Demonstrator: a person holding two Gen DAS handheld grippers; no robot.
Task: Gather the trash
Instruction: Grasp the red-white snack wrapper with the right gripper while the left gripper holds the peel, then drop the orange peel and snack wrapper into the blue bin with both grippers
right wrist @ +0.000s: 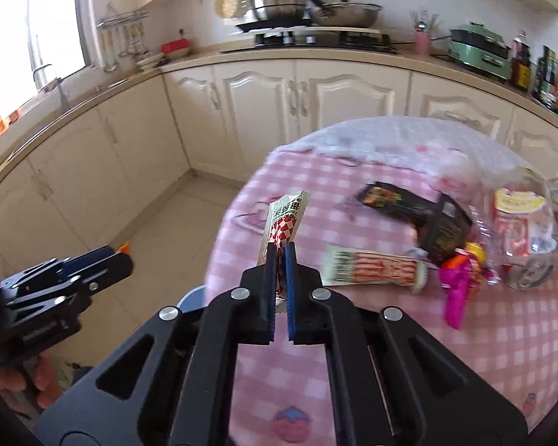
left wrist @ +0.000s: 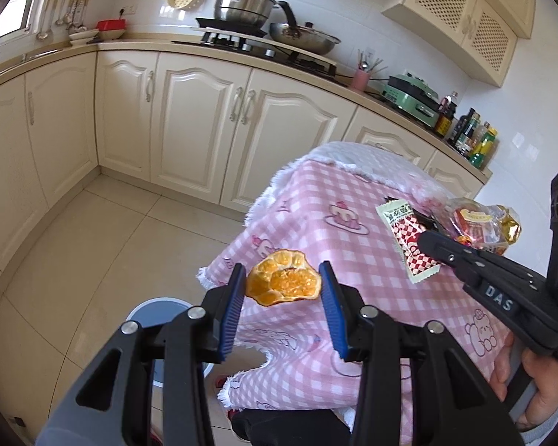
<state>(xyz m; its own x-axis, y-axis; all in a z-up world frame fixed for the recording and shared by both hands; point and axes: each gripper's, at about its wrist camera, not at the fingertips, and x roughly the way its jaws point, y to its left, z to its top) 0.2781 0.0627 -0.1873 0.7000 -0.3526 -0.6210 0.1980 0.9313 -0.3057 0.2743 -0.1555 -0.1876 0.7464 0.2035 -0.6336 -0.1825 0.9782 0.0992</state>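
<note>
My left gripper is shut on an orange peel, holding it in the air over the table's near-left edge, above a blue bin on the floor. My right gripper is shut on a red-and-white checked snack wrapper and holds it upright above the pink checked tablecloth. The same wrapper shows in the left wrist view, with the right gripper's fingers on it. The left gripper also shows at the left of the right wrist view.
On the table lie a second striped wrapper, a black packet, a pink-and-orange wrapper and a clear plastic bag of packaging. Cream kitchen cabinets and a counter with a stove and pots stand behind. The floor is tiled.
</note>
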